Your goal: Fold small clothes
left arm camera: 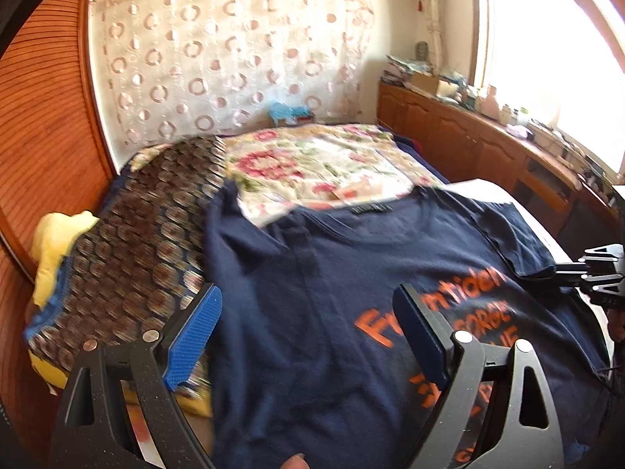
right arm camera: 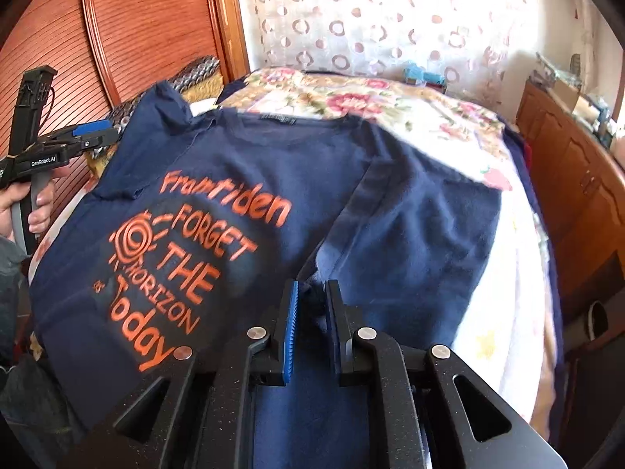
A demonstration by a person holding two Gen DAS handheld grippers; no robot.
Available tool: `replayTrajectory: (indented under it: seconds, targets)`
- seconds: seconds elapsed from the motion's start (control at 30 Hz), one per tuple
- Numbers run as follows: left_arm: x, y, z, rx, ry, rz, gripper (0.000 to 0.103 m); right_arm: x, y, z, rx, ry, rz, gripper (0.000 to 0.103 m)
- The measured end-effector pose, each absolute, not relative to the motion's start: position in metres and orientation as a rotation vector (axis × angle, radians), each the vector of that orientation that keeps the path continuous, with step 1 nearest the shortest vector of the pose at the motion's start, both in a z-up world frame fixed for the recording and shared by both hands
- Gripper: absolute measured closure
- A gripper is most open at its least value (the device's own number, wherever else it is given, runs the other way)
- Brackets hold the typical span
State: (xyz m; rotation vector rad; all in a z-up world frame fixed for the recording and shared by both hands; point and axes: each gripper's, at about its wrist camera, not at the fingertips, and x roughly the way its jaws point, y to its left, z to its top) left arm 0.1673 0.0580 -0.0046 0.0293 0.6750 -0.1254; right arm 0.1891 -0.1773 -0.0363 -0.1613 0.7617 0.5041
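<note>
Pinching a fold of the navy shirt (right arm camera: 242,179) near the bed's (right arm camera: 504,273) right edge, the right claw (right arm camera: 312,293) grips cloth while the left claw (left arm camera: 308,308) hovers wide above it.

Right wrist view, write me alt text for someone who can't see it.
The right tool pinches a fold of a navy cotton T-shirt with orange lettering, spread on a floral-quilted bed. At far left, a hand holds the left tool.

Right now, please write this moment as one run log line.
left gripper: open, above navy T-shirt | right gripper: shut on navy T-shirt fabric | bed: shirt lying printed side up
</note>
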Motion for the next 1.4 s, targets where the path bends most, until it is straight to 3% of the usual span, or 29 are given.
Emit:
replayTrajectory:
  seconds: [0.17, 0.3, 0.37, 0.57, 0.93, 1.1, 1.37, 1.4]
  targets:
    - [0.189, 0.088, 0.005, 0.026, 0.680, -0.081, 0.025, 0.207, -0.193, -0.022, -0.151, 0.716, 0.444, 0.079]
    - [0.210, 0.100, 0.004, 0.012, 0.710, -0.092, 0.038, 0.234, -0.206, -0.022, -0.141, 0.718, 0.396, 0.065]
    - [0.218, 0.102, 0.002, 0.014, 0.723, -0.094, 0.043, 0.247, -0.211, -0.026, -0.143, 0.723, 0.370, 0.065]
    - [0.240, 0.099, -0.005, 0.055, 0.762, -0.086, 0.049, 0.284, -0.221, -0.041, -0.126, 0.757, 0.316, 0.064]
    - [0.266, 0.093, -0.010, 0.088, 0.795, -0.073, 0.050, 0.322, -0.210, -0.051, -0.112, 0.793, 0.271, 0.063]
    - [0.270, 0.092, -0.011, 0.098, 0.796, -0.084, 0.067, 0.316, -0.206, -0.053, -0.132, 0.768, 0.282, 0.053]
    - [0.276, 0.090, -0.014, 0.114, 0.809, -0.087, 0.068, 0.316, -0.214, -0.055, -0.130, 0.778, 0.261, 0.038]
    - [0.278, 0.089, -0.015, 0.117, 0.810, -0.086, 0.072, 0.316, -0.214, -0.055, -0.131, 0.778, 0.259, 0.037]
